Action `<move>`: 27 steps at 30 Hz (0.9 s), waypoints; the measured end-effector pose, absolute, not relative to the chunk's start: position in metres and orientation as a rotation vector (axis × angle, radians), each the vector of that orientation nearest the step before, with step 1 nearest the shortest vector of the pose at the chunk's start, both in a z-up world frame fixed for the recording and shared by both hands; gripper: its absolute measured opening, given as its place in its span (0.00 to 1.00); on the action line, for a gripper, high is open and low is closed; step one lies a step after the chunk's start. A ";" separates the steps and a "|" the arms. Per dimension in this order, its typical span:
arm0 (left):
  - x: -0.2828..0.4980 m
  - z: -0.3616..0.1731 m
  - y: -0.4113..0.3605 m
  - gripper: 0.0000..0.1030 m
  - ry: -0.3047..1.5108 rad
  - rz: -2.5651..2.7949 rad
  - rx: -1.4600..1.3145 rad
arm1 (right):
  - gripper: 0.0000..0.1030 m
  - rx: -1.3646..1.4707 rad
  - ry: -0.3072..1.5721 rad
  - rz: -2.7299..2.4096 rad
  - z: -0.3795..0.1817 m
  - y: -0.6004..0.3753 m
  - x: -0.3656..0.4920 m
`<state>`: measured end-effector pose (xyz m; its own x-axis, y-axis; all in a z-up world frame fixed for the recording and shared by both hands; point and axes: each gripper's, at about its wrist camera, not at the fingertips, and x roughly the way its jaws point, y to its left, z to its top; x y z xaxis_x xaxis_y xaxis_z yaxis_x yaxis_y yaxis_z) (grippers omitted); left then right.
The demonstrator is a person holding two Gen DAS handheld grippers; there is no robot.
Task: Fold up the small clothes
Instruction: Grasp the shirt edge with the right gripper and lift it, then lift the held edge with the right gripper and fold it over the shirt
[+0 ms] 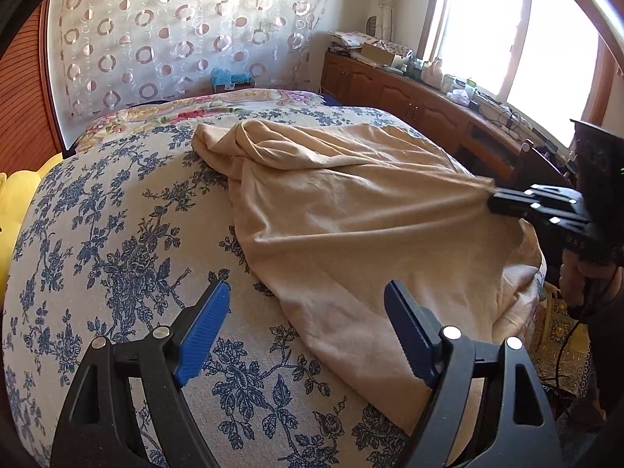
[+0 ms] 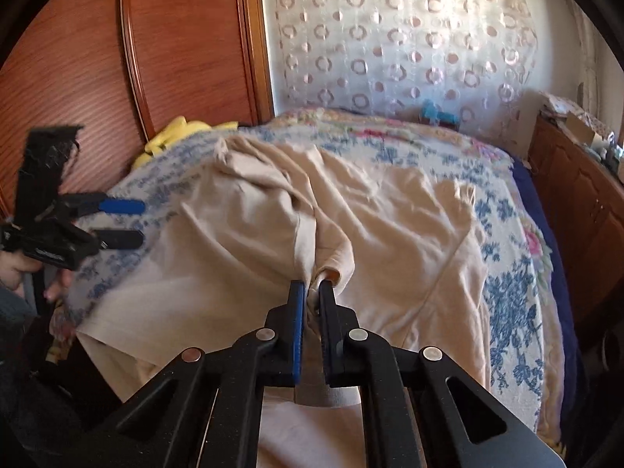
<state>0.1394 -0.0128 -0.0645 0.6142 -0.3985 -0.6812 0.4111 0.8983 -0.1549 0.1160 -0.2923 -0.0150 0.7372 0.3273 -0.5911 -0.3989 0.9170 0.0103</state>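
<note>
A cream-coloured garment (image 1: 351,202) lies rumpled on the blue-flowered bedspread (image 1: 117,234). My right gripper (image 2: 312,286) is shut on a bunched fold of the garment (image 2: 241,214), and the cloth pulls taut toward it. From the left wrist view that same right gripper (image 1: 493,201) pinches the garment's edge at the right side of the bed. My left gripper (image 1: 308,296) stands open just above the bedspread, its right finger over the garment's near edge, nothing between the pads. In the right wrist view the left gripper (image 2: 136,222) hovers open at the bed's left side.
A wooden headboard (image 2: 78,58) and a patterned curtain (image 2: 390,39) back the bed. A yellow item (image 2: 171,136) lies by the headboard. A wooden cabinet (image 1: 409,97) with clutter runs under the window (image 1: 526,39) on the right. A person's hand (image 2: 15,269) holds the left tool.
</note>
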 end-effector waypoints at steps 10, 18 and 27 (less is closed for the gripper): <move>0.136 -0.054 -0.017 0.80 0.754 -0.481 0.019 | 0.07 -0.092 0.455 0.334 0.039 -0.326 0.031; 0.137 -0.056 -0.026 0.80 0.752 -0.494 0.029 | 0.14 -0.072 0.701 0.228 -0.032 -0.358 0.039; 0.136 -0.050 -0.025 0.80 0.721 -0.465 0.034 | 0.41 -0.076 0.610 0.247 0.006 -0.342 0.059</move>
<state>0.1363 -0.0251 -0.0500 0.6538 -0.3986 -0.6431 0.4217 0.8977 -0.1278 0.0593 -0.3418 0.0055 0.7914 0.2074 -0.5751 -0.2520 0.9677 0.0022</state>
